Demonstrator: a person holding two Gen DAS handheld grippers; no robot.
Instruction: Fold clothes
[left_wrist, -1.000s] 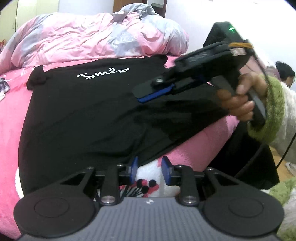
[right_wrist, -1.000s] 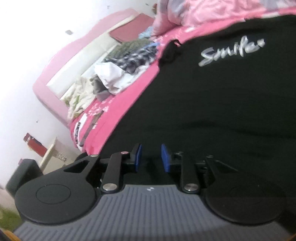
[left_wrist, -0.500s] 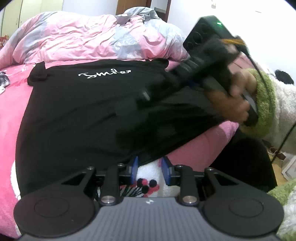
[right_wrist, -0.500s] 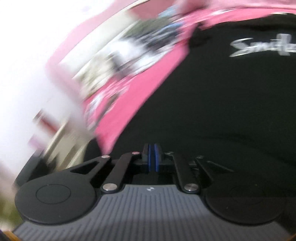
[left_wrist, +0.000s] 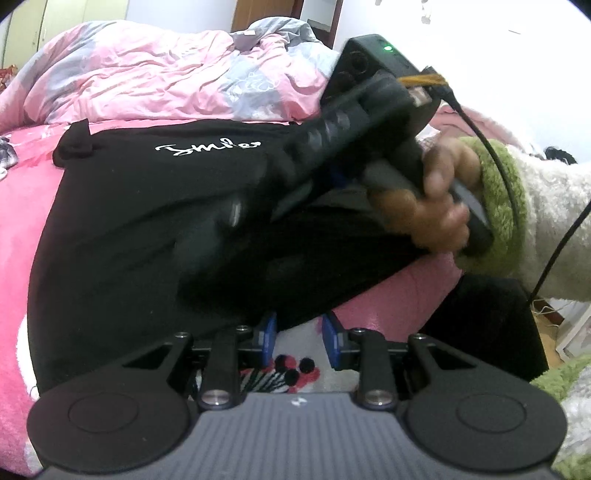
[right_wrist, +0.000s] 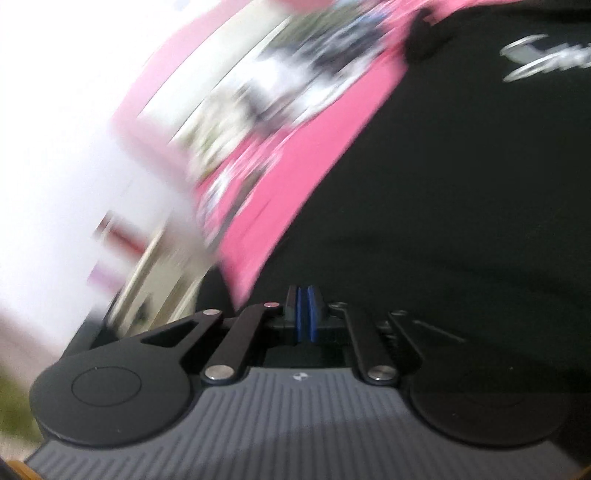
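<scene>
A black T-shirt (left_wrist: 147, 221) with white "Smile" script lies spread flat on the pink bed; it also fills the right of the right wrist view (right_wrist: 443, 184). My left gripper (left_wrist: 299, 339) is open at the shirt's near hem, its blue pads apart over a white patch of blanket and holding nothing. My right gripper (left_wrist: 199, 236), blurred, reaches down-left over the middle of the shirt, held by a hand (left_wrist: 436, 199) in a green-cuffed fleece sleeve (left_wrist: 506, 206). In its own view the right gripper (right_wrist: 303, 314) has its pads pressed together. Whether cloth is caught between them does not show.
A crumpled pink and grey duvet (left_wrist: 166, 74) is heaped behind the shirt. Pink sheet (left_wrist: 22, 206) shows at the left. A black cable (left_wrist: 554, 258) trails from the right gripper. A blurred pile of clothes (right_wrist: 295, 74) lies along the far side of the bed.
The right gripper's jaws closed. It swung from above the shirt's right side down and left over the shirt's middle. The left gripper and the shirt's hem stayed put.
</scene>
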